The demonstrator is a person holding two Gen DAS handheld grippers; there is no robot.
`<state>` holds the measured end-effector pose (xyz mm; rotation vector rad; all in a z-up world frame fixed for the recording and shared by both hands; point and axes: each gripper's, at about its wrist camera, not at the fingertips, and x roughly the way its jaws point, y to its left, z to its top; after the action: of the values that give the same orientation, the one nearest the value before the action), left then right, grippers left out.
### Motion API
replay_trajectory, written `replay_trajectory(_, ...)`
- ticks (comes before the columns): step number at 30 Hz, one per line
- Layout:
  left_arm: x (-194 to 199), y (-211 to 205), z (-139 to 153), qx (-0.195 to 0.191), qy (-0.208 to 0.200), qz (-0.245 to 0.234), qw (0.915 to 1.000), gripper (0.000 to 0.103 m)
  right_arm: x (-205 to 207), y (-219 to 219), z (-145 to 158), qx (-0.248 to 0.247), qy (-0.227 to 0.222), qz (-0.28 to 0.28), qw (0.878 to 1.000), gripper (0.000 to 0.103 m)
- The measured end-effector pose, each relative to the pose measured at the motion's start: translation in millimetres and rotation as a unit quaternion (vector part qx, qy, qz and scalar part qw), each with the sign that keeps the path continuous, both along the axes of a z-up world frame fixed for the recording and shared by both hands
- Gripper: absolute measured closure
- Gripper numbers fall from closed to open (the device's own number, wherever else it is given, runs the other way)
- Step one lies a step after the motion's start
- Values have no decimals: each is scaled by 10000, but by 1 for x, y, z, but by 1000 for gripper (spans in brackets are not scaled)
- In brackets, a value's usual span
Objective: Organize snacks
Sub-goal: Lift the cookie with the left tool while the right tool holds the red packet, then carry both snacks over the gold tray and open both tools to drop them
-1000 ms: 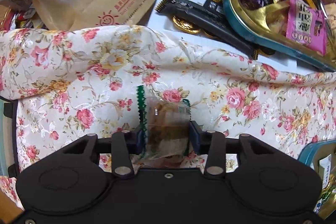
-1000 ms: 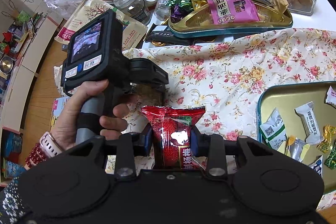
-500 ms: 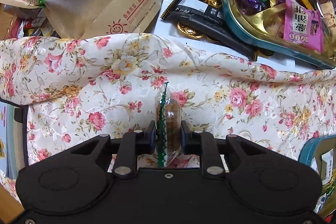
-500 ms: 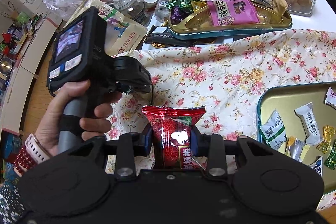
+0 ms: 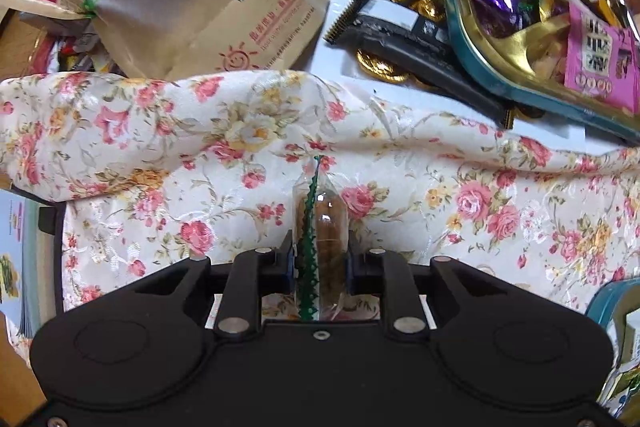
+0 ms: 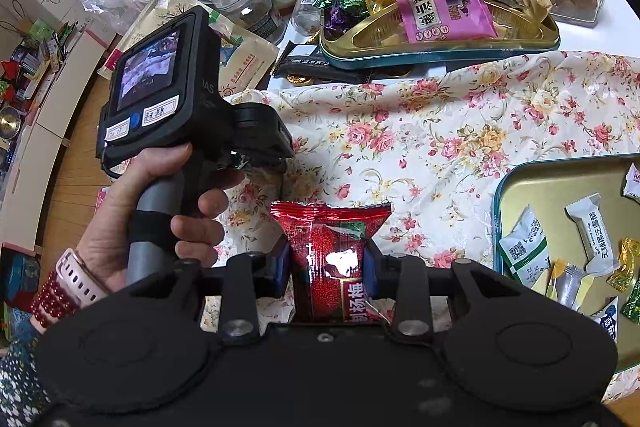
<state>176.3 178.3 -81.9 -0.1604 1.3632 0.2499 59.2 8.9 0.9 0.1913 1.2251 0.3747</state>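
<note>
Snacks: clear cookie packet [image 5: 320,227] is pinched edge-on in left gripper [image 5: 320,263] above floral cloth [image 5: 440,187] | red plum packet [image 6: 332,251] is clamped in right gripper [image 6: 326,269] | several sweets are already laid in near tin tray [image 6: 520,187] | both packets are not yet placed; far tray [image 6: 440,45] is judged unsorted.

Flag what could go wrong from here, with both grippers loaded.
1. The left hand-held gripper pinches a clear brown-snack packet edge-on; it may crush or slip.
2. The right hand-held gripper holds a glossy red packet, which could slide out.
3. The rumpled floral cloth may snag.
</note>
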Motion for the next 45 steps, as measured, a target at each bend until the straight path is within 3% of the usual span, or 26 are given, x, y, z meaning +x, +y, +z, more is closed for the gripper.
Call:
replay_trajectory(4,-4,-4,21,43,-130,66,9999,74,1,-5,3,23,-47,-77,10000,66)
replay_trajectory(10,-17,-35,64,285,-537,-297,9977,74,6,-28,13,102,-156,-363,9992,66)
replay_trajectory(19,-49,-98,119,-117,-1118,-1032,9883,74,11,-91,34,231,-428,-1087,9929,66)
replay_trajectory(23,-66,-135,135,-123,-1375,-1355,9811,74,9,-128,41,117,-560,-1463,9876,66)
replay_trajectory(29,-82,-189,136,-231,-1472,-1869,9710,74,0,-187,45,-145,-731,-2047,9760,66)
replay_trajectory(36,-84,-240,117,-413,-1193,-2120,9691,74,-14,-242,44,-294,-734,-2493,9652,66)
replay_trajectory(45,-88,-285,83,-259,-792,-2491,9649,74,-25,-280,33,-599,-717,-2774,9562,66)
